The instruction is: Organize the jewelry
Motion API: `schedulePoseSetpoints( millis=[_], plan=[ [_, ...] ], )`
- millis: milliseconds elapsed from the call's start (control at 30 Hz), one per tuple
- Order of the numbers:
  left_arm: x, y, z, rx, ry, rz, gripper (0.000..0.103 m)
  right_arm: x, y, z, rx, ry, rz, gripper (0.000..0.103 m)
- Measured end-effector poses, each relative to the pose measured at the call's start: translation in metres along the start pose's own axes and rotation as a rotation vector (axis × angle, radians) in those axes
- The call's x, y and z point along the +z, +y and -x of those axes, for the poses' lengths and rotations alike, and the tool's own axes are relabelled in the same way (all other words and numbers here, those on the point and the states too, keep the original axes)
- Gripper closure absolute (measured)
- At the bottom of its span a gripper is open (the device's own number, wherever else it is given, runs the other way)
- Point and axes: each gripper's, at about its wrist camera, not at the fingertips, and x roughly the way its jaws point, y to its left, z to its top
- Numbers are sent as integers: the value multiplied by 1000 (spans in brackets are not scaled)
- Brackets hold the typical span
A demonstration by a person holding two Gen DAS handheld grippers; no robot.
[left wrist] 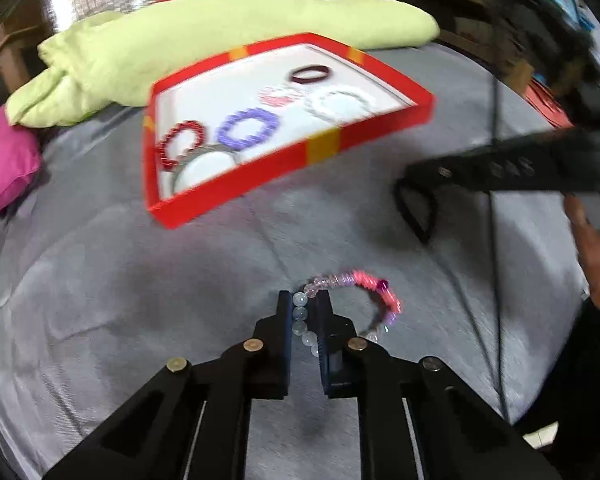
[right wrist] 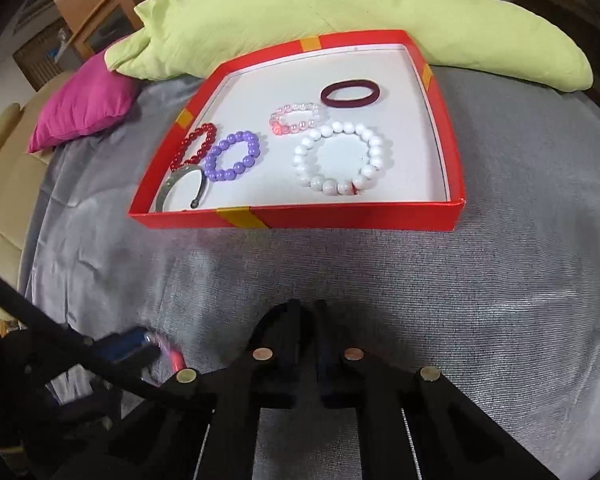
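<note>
A bracelet of clear, pink and lilac beads (left wrist: 364, 278) lies on the grey cloth, and my left gripper (left wrist: 305, 300) is shut on its clear-bead side. The red box (right wrist: 300, 218) beyond holds a white bead bracelet (right wrist: 342, 158), a purple one (right wrist: 232, 156), a red one (right wrist: 196, 144), a pink-clear one (right wrist: 296, 118), a maroon band (right wrist: 350, 94) and a silver bangle (right wrist: 180, 192). My right gripper (right wrist: 309, 310) is shut on nothing, over bare cloth in front of the box. In the right wrist view, the left gripper (right wrist: 140, 346) shows at lower left with the pink beads (right wrist: 174, 358).
A lime-green pillow (right wrist: 340, 12) lies behind the box and a magenta cushion (right wrist: 84, 104) to its left. Grey cloth (right wrist: 500, 280) covers the surface. A beige seat edge (right wrist: 4, 200) is at far left. A black cable (left wrist: 496, 240) and a hand (left wrist: 596, 264) are at right.
</note>
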Motion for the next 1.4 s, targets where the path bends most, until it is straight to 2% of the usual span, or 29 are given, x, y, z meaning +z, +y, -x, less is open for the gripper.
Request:
schedulePoseSetpoints(
  millis=[233,400,433,467,500,567,667,767,833,933,967,1000,1067,1100,1133,1167,1200,1233,1400],
  plan=[
    [7,26,2,44,-53,114,93,8,-31,17,-9,-75,-123,98],
    [10,30,-5,38,-32,109,91,11,-42,16,31,-45,-184,94],
    [11,29,-5,34,-23,106,89,11,-44,16,57,-32,-195,94],
    [10,28,-4,27,-18,105,80,11,-44,16,77,-18,-196,94],
    [8,25,-3,19,-10,103,62,11,-42,14,82,-12,-195,92],
    [6,22,-1,17,-7,94,43,10,-39,13,87,-4,-184,83],
    [3,16,3,14,-10,54,43,9,-33,9,99,18,-171,80],
    [0,10,4,-4,5,18,36,8,-23,1,107,48,-148,79],
    [-1,7,2,0,20,-3,35,6,-15,-2,104,65,-128,77],
    [-3,3,-1,6,36,-28,35,6,-6,-4,109,59,-111,57],
    [-3,2,-2,4,38,-31,35,6,-3,-4,109,54,-106,52],
    [-3,2,-2,1,40,-32,35,6,0,-4,102,46,-99,52],
    [-3,2,-5,-3,49,-30,35,6,5,-7,75,34,-83,52],
    [-2,3,-6,-4,48,-28,35,5,7,-9,59,25,-74,58],
    [-2,4,-5,-6,45,-23,35,5,10,-9,35,7,-55,66],
    [-1,4,-5,-5,42,-20,35,5,13,-9,5,-3,-26,83],
    [-1,6,-5,-4,39,-14,35,5,15,-10,-20,-8,-2,93],
    [0,8,-5,-5,36,-6,35,5,15,-11,-47,-16,13,96],
    [1,11,-5,-17,23,21,35,9,-8,1,-81,-66,-40,96]
  ],
)
